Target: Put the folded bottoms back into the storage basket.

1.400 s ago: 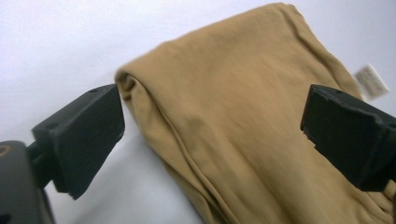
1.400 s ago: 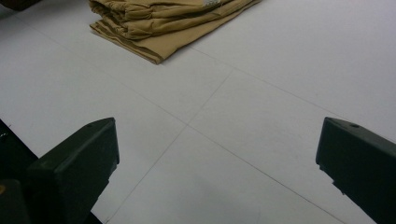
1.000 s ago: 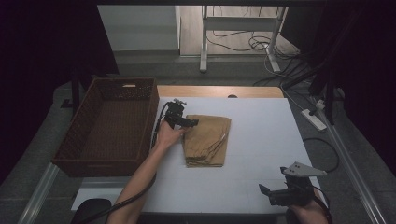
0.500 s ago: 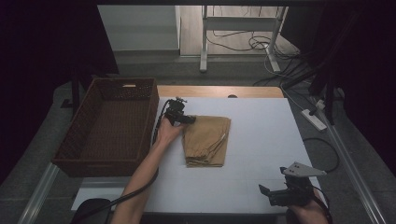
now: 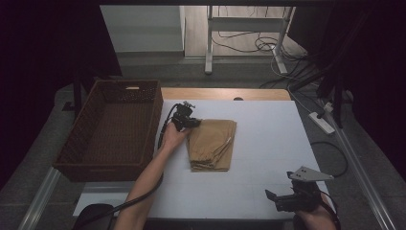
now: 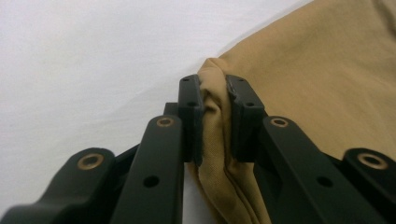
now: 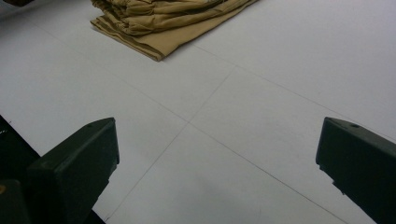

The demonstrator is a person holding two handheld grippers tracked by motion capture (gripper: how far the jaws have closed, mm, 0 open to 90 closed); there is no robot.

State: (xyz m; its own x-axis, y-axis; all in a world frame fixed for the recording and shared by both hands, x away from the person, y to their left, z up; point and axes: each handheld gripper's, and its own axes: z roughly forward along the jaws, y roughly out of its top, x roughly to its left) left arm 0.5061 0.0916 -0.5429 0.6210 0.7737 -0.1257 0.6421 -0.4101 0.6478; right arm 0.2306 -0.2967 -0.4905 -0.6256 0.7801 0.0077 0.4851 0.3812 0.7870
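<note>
In the high view, a folded tan garment [image 5: 212,144] of soft cloth lies in a rough rectangle on the white table [image 5: 268,143], left of the table's middle. The left gripper [image 5: 197,123] sits at the garment's far left corner, its black body held in the person's left hand [image 5: 172,138]. A dark brown wicker basket [image 5: 81,153], rectangular and coarsely woven, stands just left of the table. The right gripper [image 5: 269,196] rests near the table's near right edge, well apart from the garment, with a grey three-cornered plate on top.

In the left gripper view, the left gripper [image 6: 215,121] is clamped on a bunched fold of the garment [image 6: 317,79]; the matte black jaws press the smooth, finely woven cloth into a thin ridge between them. White table [image 6: 84,60] shows to the left.

In the right gripper view, the right gripper [image 7: 217,144] is spread wide, its blocky jaws far apart with nothing between them above the faintly creased white table [image 7: 261,93]. The garment [image 7: 163,18] lies far off, its stacked layered edges showing gathered pleats
</note>
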